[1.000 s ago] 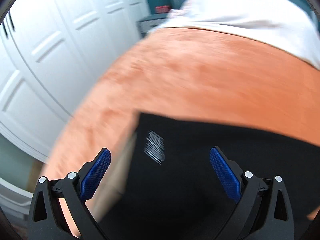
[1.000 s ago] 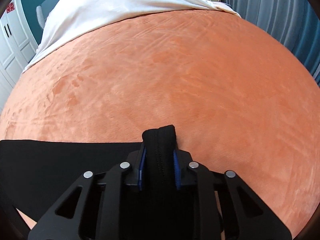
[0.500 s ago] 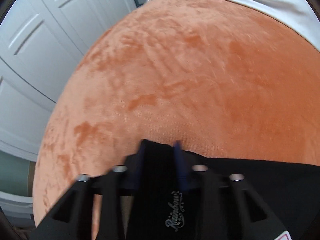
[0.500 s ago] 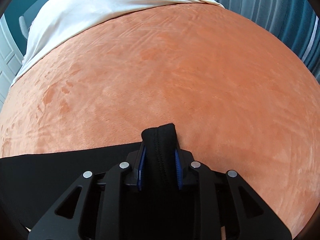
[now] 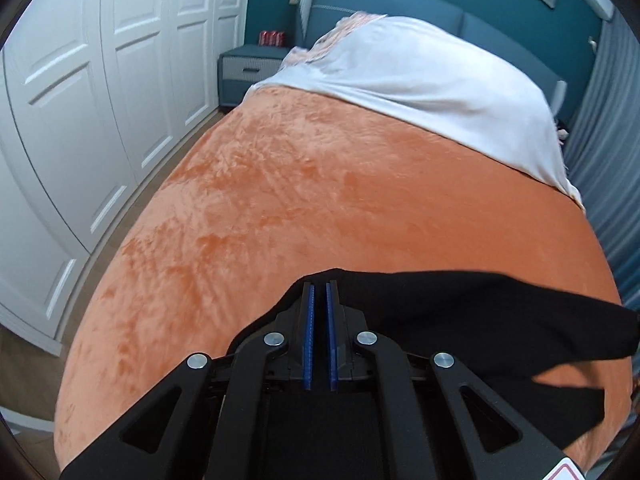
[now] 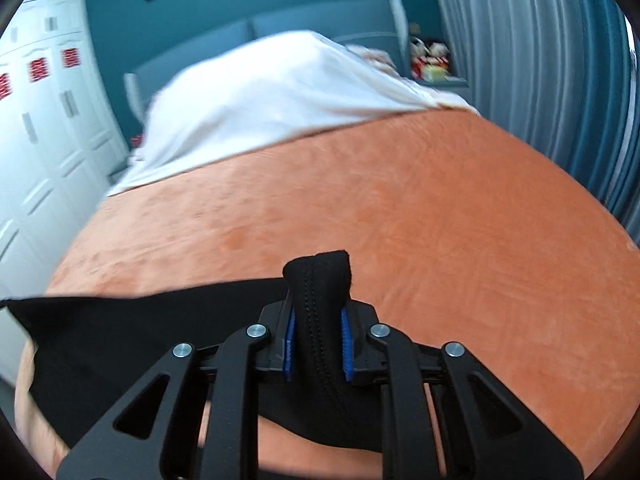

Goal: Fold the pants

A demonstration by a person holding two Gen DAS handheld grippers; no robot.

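Though lifted, pants [image 6: 320, 320] between tool [image 6: 318, 312] pads

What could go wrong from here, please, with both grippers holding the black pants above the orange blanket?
The left gripper shows almost no cloth between its blue pads, so its edge of the pants may slip free. The right gripper is closing on a thick bunched seam, which could fold unevenly. Slack cloth may drag and crease on the orange blanket.

Bed [image 5: 360, 208] under orange blanket [image 5: 280, 200]; white sheet [image 5: 420, 80] at head.
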